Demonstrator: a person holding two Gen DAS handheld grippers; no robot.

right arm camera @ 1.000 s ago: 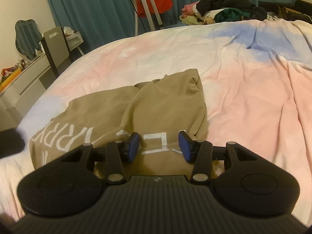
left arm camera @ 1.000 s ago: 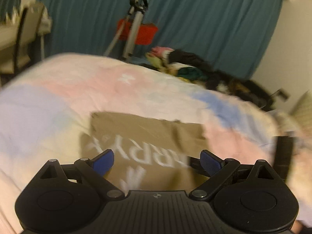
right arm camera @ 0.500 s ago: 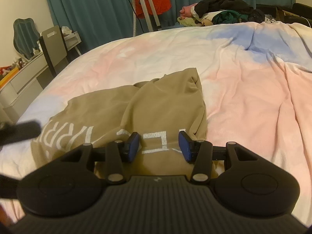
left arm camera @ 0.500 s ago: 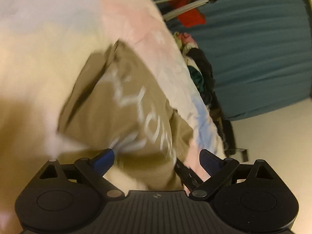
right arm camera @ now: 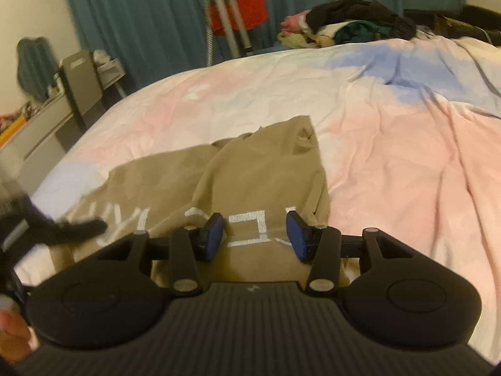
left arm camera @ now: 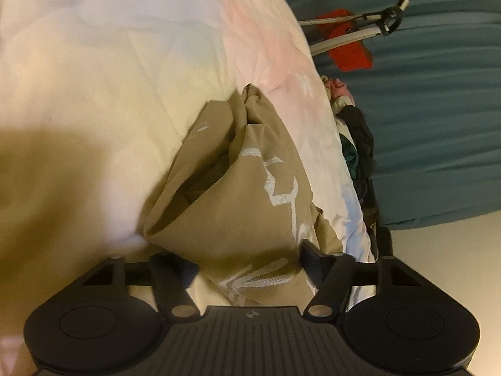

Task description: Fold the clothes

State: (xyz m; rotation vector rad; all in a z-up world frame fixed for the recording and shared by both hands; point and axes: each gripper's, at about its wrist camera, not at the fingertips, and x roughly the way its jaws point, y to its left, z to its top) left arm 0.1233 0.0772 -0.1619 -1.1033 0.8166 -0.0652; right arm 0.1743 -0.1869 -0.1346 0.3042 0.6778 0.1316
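The tan garment (right arm camera: pixel 250 181) lies partly folded on the pastel bedspread (right arm camera: pixel 391 144), its white lettering up. The left gripper (left arm camera: pixel 250 260) has just been closing, jaws now clamping a bunched fold. The right gripper (right arm camera: pixel 255 235) hovers at the 6 o'clock hem, jaws apart, pads off the cloth.

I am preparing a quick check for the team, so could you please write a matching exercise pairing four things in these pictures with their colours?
Things:
1. shirt
2. curtain
3. gripper pads
4. box behind the tripod

Colours:
a. red
b. tan with white letters
c. blue
d. teal

Pairs: 1-b, 2-d, 3-c, 4-a
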